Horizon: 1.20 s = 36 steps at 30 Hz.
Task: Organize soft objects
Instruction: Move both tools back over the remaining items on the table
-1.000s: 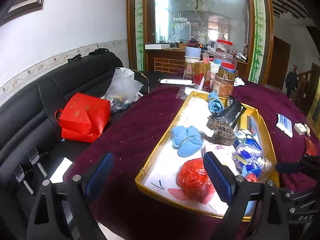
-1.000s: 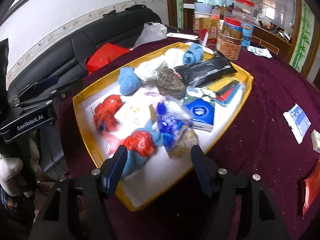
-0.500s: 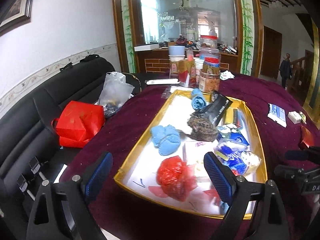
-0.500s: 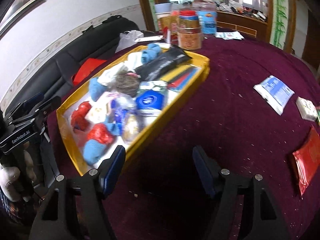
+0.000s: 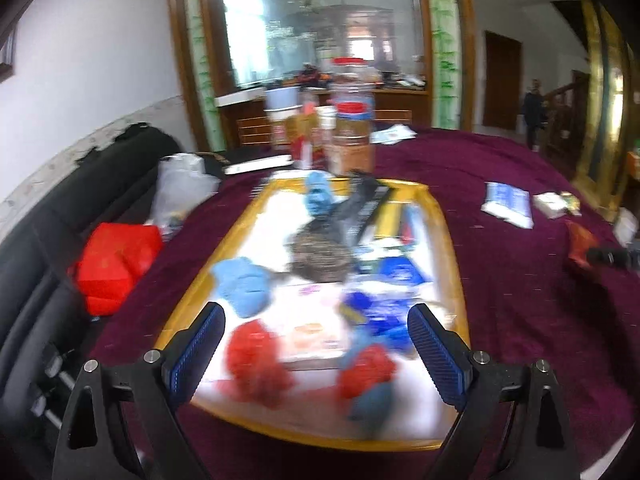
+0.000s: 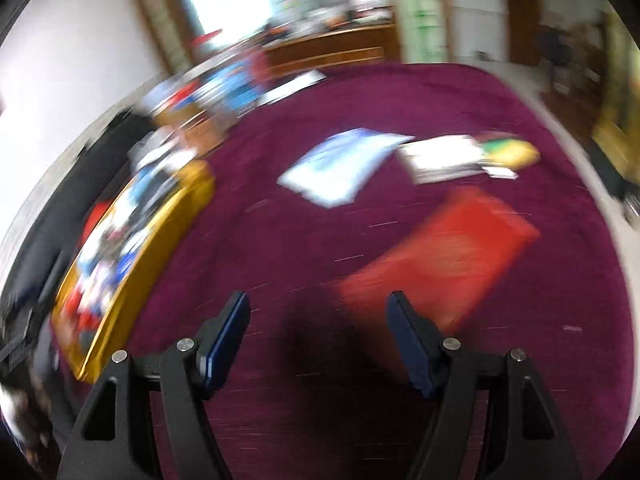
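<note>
The right tool is shown with jaws apart and empty, just short of a flat red packet on the desk. The left tool, likewise apart and empty, is held over the tray. An approach is judged in hand; alignment and closing are called for next. The packet appears thin, blurred, and lies well apart from the tray.

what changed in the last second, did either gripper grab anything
Nothing was grabbed. The right gripper swung off the yellow tray to the bare maroon cloth by the red packet, jaws open and empty. The left gripper shifted slightly, open over the tray. The tray's contents stayed put.
</note>
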Available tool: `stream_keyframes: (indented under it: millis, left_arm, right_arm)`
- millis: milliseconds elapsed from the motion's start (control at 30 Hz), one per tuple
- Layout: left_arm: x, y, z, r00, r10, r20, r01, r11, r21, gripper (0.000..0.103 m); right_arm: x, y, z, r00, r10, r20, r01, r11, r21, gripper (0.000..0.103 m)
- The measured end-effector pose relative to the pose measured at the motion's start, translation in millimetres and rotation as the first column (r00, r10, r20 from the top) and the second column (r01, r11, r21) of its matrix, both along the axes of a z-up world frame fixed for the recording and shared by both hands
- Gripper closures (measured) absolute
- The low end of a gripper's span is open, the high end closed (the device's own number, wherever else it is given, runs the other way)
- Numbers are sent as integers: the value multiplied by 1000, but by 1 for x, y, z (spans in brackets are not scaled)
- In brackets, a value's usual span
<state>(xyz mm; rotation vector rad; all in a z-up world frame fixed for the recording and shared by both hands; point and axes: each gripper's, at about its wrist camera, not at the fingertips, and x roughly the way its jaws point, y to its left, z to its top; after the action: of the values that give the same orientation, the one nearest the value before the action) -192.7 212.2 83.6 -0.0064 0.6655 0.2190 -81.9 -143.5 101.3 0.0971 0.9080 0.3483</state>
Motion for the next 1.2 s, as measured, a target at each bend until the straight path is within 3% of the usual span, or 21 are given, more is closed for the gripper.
stream_keyframes:
  millis: [167,300,467,667,867,967,1033,1200]
  left_arm:
    - [5,-30,4,988,-154,21,155,986,-61,8]
    - [8,-52,5,971,-239,22,240,968,-77,8]
    - [15,-66,3,959,-283,-8,280,953,-118,8]
    - [22,-71,9,955,-297,-9,292,946,-141,8]
    - [51,-82,27,932,-363,-7,357,920,-163,8]
    - [73,-91,35,915,-404,-5,397,901,-175,8]
    - [90,-102,39,900,-436,-7,428,886,-177,8]
    - [124,-134,45,857,-514,-28,502,847,-176,8]
  right_arm:
    - [23,-97,3,968,-249,-22,250,967,45,30]
    - [44,-126,-4,950,-309,-51,312,948,59,30]
    - [88,-135,-13,940,-329,-91,337,937,90,30]
    - [162,-145,-30,886,-392,-249,446,867,223,30]
    - [214,-135,-47,846,-417,-331,497,842,210,30]
    - [232,-129,-49,838,-434,-330,506,844,176,29]
    - [241,-125,-49,836,-447,-320,511,846,153,22]
    - [249,-113,-48,843,-452,-291,485,873,47,23]
